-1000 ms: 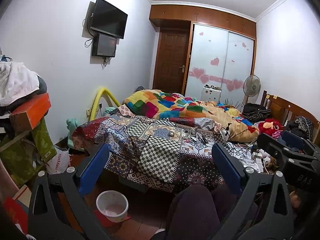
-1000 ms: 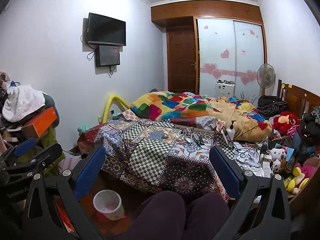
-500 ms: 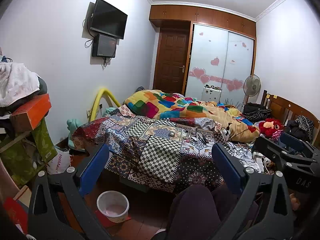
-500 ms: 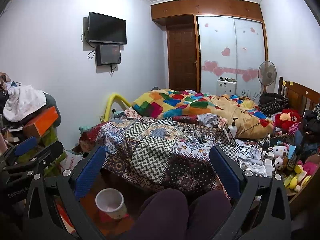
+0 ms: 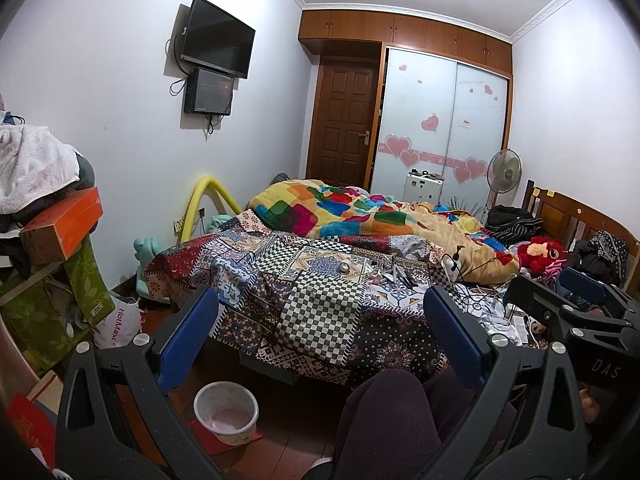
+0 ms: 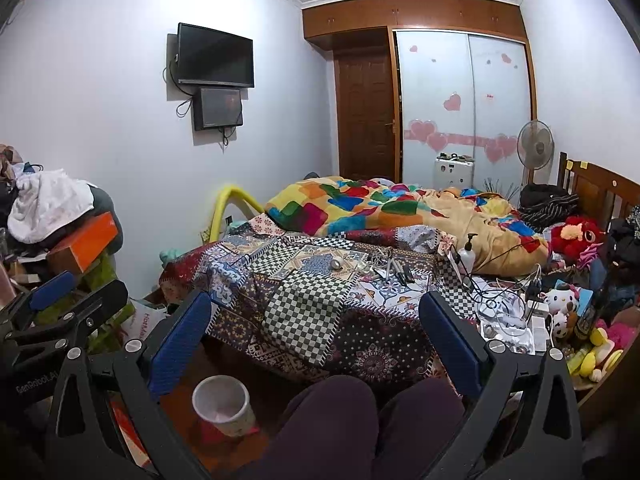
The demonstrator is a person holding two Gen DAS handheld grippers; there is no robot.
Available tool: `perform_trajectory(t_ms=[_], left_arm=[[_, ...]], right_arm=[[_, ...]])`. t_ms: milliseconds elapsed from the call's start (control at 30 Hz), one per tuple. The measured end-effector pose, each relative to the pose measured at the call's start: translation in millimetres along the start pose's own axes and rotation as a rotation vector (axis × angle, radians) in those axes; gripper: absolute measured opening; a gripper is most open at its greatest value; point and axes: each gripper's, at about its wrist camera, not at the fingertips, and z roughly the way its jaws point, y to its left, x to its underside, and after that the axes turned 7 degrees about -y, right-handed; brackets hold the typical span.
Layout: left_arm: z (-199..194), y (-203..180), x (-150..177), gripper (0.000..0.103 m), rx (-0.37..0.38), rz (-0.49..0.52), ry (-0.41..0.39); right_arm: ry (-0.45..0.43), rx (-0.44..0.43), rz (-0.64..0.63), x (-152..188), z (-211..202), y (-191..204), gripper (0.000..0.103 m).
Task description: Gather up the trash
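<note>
A: Both tools hang idle over the person's knees (image 5: 384,412). The left gripper (image 5: 320,336) has its jaws spread wide and grips nothing. The right gripper (image 6: 316,336) matches it, wide and empty.

B: Where is the rubbish, then?

A: Take the patchwork bedspread (image 5: 320,312) as the landmark. A small crumpled silvery ball (image 5: 344,267) lies near its middle, on a checkered patch. Just to the right of the ball, on the same cover, lies a scatter of small scraps and thin dark sticks (image 5: 394,274), pens or tools perhaps; too small to tell. Which of those count as trash he cannot say from here.

B: And somewhere to put it?

A: A pale plastic waste bin (image 5: 226,406) stands on the floor below the bedspread's near edge, left of the knees and open-topped.

B: How should the ball handle?

A: Probably foil or wrapper, so very light, easily crushed and not fragile. The cover under it is soft and will give, so pressing down would likely pinch cloth along with it. Better to close the jaws across the ball's widest part from the sides, lightly, and lift straight up. Both grippers are well apart from it, so a reach over the bed comes first.
</note>
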Motion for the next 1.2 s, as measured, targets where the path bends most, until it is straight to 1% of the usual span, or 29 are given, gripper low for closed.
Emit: perform_trajectory(t_ms=[267,433,567,667,900,1067,1200], left_arm=[[1,2,-2,0.103,-0.009,0.004,0.004],[16,0,-4,0.103,-0.040,0.023,0.025],[33,-7,-10,0.103,-0.045,0.040,0.027],[53,-11,-15,0.103,-0.047,0.046,0.035],[112,-19,-29,0.103,-0.009,0.033,0.083],[160,-29,-38,0.103,0.009,0.040,0.114],[202,-38,-38,0.103,0.014,0.030,0.153]], right_arm=[[0.002,0.000,-0.001,1,3,0,0.103],[0.010,-0.002,0.003,-1,14,-3,0.103],[0.017,0.005,0.009,-7,29,-12,0.103],[0.018,0.024,0.011,-12,41,-22,0.103],[0.032,0.072,0.030,-26,75,-47,0.103],[0.072,0.115,0.062,-30,108,-74,0.103],[0.098,0.146,0.078,-31,133,-95,0.103]])
